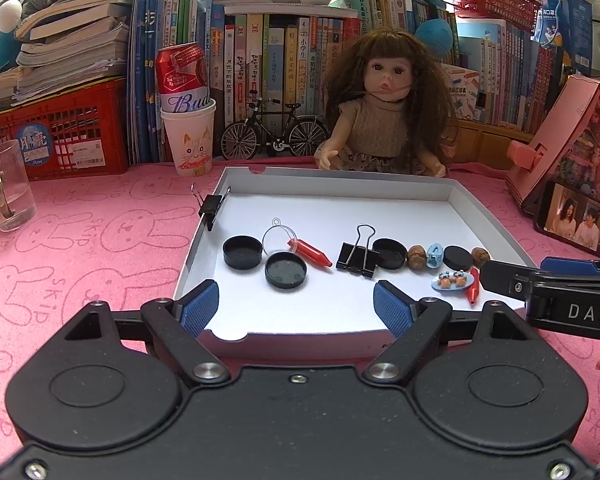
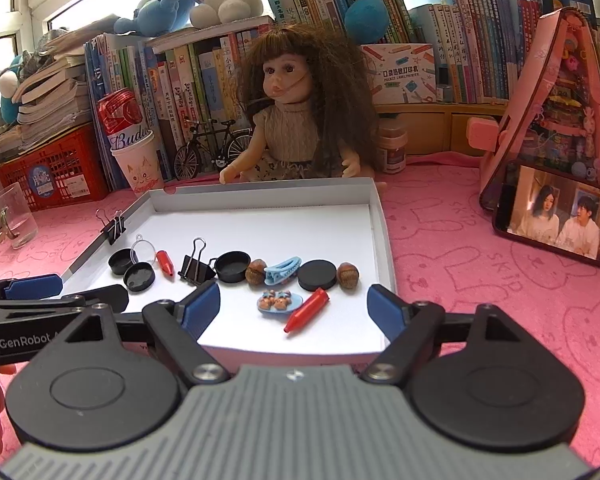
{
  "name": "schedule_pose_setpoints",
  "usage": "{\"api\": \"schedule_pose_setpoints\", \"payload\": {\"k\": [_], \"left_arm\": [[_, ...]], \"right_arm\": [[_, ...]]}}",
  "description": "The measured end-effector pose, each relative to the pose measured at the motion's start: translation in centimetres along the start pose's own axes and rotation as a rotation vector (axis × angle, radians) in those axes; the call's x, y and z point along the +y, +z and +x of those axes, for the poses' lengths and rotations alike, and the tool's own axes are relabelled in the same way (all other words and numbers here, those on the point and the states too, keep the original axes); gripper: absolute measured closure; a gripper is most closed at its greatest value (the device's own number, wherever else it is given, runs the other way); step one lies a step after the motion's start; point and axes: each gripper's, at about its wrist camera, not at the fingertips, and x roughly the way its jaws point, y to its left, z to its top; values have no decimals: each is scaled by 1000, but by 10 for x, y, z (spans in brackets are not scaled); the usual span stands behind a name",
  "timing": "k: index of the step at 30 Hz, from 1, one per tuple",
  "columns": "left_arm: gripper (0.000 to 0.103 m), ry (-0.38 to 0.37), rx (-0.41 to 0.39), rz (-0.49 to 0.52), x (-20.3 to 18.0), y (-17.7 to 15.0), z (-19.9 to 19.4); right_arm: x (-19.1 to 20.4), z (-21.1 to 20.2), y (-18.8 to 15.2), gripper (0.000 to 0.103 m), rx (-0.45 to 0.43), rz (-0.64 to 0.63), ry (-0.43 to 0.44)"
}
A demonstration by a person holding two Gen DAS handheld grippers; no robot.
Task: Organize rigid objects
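A white shallow tray (image 1: 204, 236) lies on the pink cloth. Across it sit three black caps (image 1: 242, 253), a clear half-shell (image 1: 278, 236), a red crayon (image 1: 310, 253), a black binder clip (image 1: 356, 258), two acorns (image 2: 256, 271), a blue hair clip (image 2: 282, 270), a black disc (image 2: 317, 275), a small blue plate (image 2: 280, 301) and a second red crayon (image 2: 307, 309). Another binder clip (image 1: 212, 206) grips the tray's left wall. My left gripper (image 1: 296, 306) is open over the tray's near left edge, holding nothing. My right gripper (image 2: 294, 308) is open over the near right edge, short of the plate and crayon.
A doll (image 1: 374, 120) sits behind the tray, beside a toy bicycle (image 1: 274, 132) and a paper cup (image 1: 190, 140) holding a red can. A glass mug (image 1: 6, 188) and red crate (image 1: 60, 132) stand left. A phone (image 2: 556, 220) and pink house (image 2: 560, 120) stand right.
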Motion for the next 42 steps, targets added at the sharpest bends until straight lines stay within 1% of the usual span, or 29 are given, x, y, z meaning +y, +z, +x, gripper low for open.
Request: {"api": "schedule_pose_setpoints", "payload": {"k": [10, 17, 23, 28, 37, 42], "left_arm": [[19, -23, -14, 2, 1, -7, -24], [19, -15, -1, 6, 1, -19, -35], [18, -26, 22, 3, 1, -32, -39], [18, -14, 38, 6, 2, -40, -38], [18, 25, 77, 13, 4, -50, -30], [18, 45, 94, 2, 6, -53, -24]], "right_arm": [[5, -18, -8, 14, -4, -13, -1], [7, -29, -18, 13, -1, -10, 2], [8, -38, -30, 13, 6, -14, -7], [11, -42, -39, 11, 8, -26, -17], [15, -33, -51, 11, 60, -39, -37], [16, -27, -54, 10, 83, -49, -63]]}}
